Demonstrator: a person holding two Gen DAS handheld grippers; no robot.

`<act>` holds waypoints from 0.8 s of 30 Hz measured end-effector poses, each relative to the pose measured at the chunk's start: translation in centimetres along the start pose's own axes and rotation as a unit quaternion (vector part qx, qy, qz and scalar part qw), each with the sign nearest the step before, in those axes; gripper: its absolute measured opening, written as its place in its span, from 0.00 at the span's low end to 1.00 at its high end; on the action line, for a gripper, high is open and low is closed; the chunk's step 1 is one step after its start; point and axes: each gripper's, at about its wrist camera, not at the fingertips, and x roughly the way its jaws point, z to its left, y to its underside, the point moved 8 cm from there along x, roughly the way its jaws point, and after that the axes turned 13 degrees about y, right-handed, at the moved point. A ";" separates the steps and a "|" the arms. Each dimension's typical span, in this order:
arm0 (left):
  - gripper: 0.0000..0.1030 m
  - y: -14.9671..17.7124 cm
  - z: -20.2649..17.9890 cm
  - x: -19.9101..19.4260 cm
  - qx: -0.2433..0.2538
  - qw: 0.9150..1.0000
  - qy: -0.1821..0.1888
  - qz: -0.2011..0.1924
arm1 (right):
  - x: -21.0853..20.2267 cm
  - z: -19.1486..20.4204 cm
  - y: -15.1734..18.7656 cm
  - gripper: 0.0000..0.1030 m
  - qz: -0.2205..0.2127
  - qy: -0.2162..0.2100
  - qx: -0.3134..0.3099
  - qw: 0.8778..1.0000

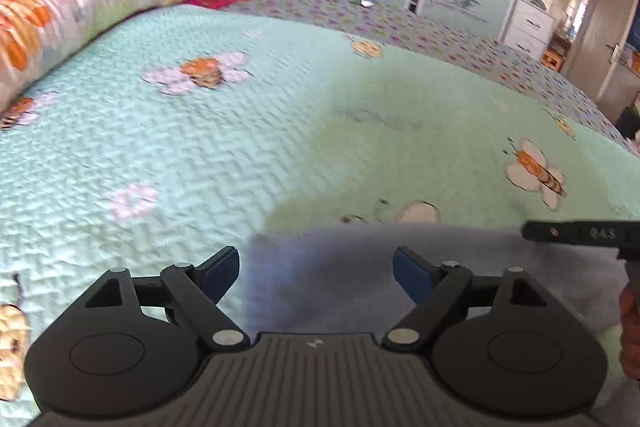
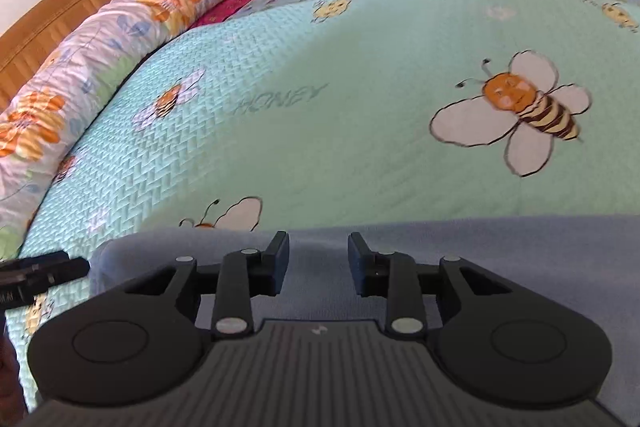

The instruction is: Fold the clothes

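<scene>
Both wrist views look steeply down, close over the bedspread (image 2: pixel 360 131), sharing its bee print.

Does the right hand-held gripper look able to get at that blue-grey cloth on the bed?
Probably yes: the right hand-held gripper hangs open just over the blue-grey cloth, with nothing between them.

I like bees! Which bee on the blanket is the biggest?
The bee right of the word HONEY: it shows whole, with four white wings, far bigger than the others.
</scene>
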 end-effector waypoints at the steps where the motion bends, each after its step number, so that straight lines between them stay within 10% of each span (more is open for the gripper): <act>1: 0.87 -0.1 1.7 -0.2 -0.019 1.000 -0.003 0.002 | -0.2 0.0 0.2 0.42 -0.003 -0.002 -0.009 1.000; 7: 0.87 -0.1 8.6 1.3 -0.165 0.983 0.069 0.040 | -1.1 -0.4 1.8 0.54 0.000 0.010 0.004 1.000; 16: 0.84 0.1 6.7 6.7 -0.328 0.903 0.267 0.070 | -0.1 0.4 3.3 0.56 0.018 0.034 0.008 0.999; 24: 0.72 0.2 4.9 6.9 -0.328 0.890 0.307 0.073 | 0.3 0.9 3.5 0.64 0.019 0.047 -0.010 0.999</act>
